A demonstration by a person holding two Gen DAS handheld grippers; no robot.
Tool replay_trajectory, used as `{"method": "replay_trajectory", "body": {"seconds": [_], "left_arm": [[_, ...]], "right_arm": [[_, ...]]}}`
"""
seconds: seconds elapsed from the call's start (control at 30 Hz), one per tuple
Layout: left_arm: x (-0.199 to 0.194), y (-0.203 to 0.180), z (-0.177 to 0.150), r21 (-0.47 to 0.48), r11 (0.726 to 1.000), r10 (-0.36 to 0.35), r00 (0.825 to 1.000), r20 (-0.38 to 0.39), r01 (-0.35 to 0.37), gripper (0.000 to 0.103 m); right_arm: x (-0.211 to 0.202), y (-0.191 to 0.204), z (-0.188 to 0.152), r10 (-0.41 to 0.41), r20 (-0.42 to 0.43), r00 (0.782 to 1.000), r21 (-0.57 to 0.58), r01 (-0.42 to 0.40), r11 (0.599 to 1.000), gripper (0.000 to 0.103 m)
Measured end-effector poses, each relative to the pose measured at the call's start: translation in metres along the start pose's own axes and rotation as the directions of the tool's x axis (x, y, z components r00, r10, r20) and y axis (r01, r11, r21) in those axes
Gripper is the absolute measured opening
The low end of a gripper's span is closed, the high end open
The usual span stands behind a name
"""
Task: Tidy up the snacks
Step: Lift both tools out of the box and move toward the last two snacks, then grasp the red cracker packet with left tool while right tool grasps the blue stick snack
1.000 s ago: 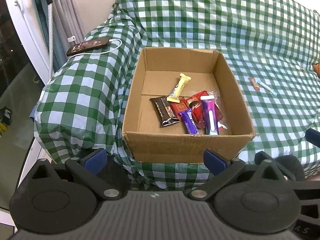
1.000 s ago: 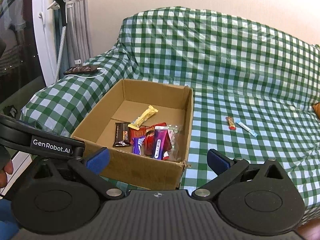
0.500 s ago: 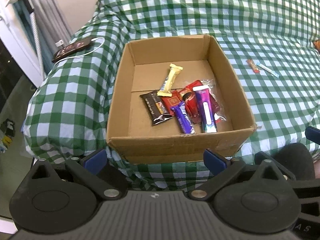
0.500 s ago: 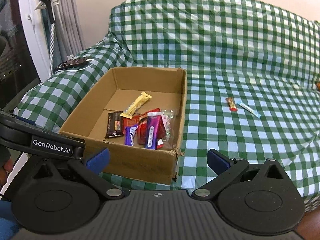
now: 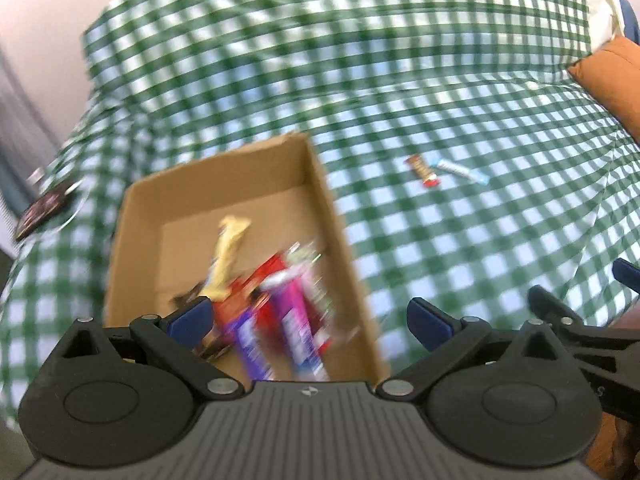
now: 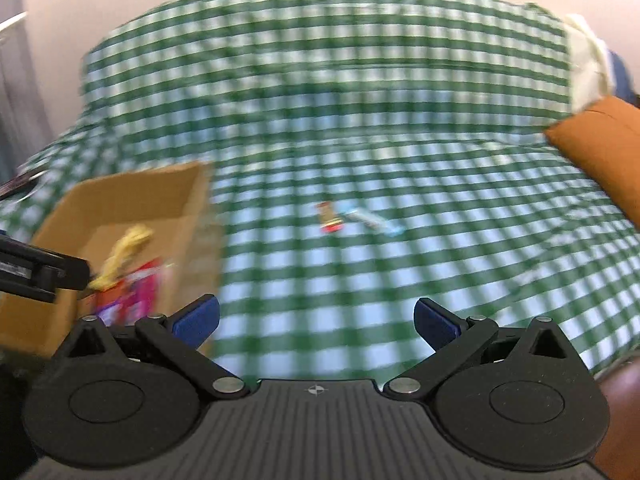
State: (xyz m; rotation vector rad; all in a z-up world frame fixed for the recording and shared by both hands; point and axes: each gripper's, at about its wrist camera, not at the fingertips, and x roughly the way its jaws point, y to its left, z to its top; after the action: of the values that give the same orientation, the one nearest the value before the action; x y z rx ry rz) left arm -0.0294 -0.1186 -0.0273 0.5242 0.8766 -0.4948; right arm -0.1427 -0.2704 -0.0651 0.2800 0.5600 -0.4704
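A cardboard box (image 5: 328,216) sits on the green checked cloth and holds several snack bars, among them a yellow bar (image 5: 228,256) and a purple bar (image 5: 292,320). The box also shows in the right wrist view (image 6: 120,196). A red bar (image 5: 422,170) and a light blue bar (image 5: 462,171) lie loose on the cloth to the right of the box; the right wrist view shows them too, red (image 6: 330,218) and blue (image 6: 372,220). My left gripper (image 5: 310,318) is open and empty over the box's near end. My right gripper (image 6: 316,318) is open and empty over the cloth.
An orange cushion (image 5: 616,76) lies at the right edge of the sofa. A dark phone (image 5: 46,210) with a white cable rests on the left armrest. Both views are blurred by motion.
Both grippers have swung forward and to the right. The box has shifted left and nearer in both views, and the two loose bars and the orange cushion have come closer.
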Motion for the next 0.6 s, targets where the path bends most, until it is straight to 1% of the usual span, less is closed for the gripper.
{"method": "replay_trajectory", "body": {"seconds": [0.07,0.17,0.27,0.37,0.43,0.53,0.6], "left_arm": [[0.023,-0.021,0.029,0.008,1.000,-0.023,1.000,-0.006,0.023,0.103],[0.070,-0.052,0.074,0.006,1.000,-0.028,1.000,-0.004,0.028,0.103],[0.134,-0.082,0.116,-0.009,1.000,-0.014,0.999,-0.052,0.014,0.103],[0.200,-0.106,0.148,-0.015,0.998,-0.055,0.988,-0.142,0.054,0.103],[0.239,-0.118,0.162,-0.024,0.998,-0.062,0.982,-0.178,0.059,0.103],[0.290,-0.134,0.173,-0.013,0.999,-0.053,0.976,-0.210,0.051,0.103],[0.317,-0.140,0.175,-0.017,0.998,-0.059,0.969,-0.238,0.057,0.103]], "right_arm": [[0.018,-0.024,0.009,-0.040,0.032,0.999,0.011,0.040,0.999,0.103],[0.055,-0.057,0.020,-0.091,0.078,0.993,-0.008,0.092,0.996,0.103],[0.106,-0.085,0.032,-0.108,0.080,0.991,-0.029,0.110,0.993,0.103],[0.163,-0.106,0.041,-0.078,0.062,0.995,-0.047,0.081,0.996,0.103],[0.201,-0.113,0.046,-0.059,0.047,0.997,-0.090,0.063,0.994,0.103],[0.254,-0.119,0.050,-0.012,0.017,1.000,-0.149,0.015,0.989,0.103],[0.282,-0.124,0.052,0.022,-0.018,1.000,-0.148,-0.024,0.989,0.103]]}}
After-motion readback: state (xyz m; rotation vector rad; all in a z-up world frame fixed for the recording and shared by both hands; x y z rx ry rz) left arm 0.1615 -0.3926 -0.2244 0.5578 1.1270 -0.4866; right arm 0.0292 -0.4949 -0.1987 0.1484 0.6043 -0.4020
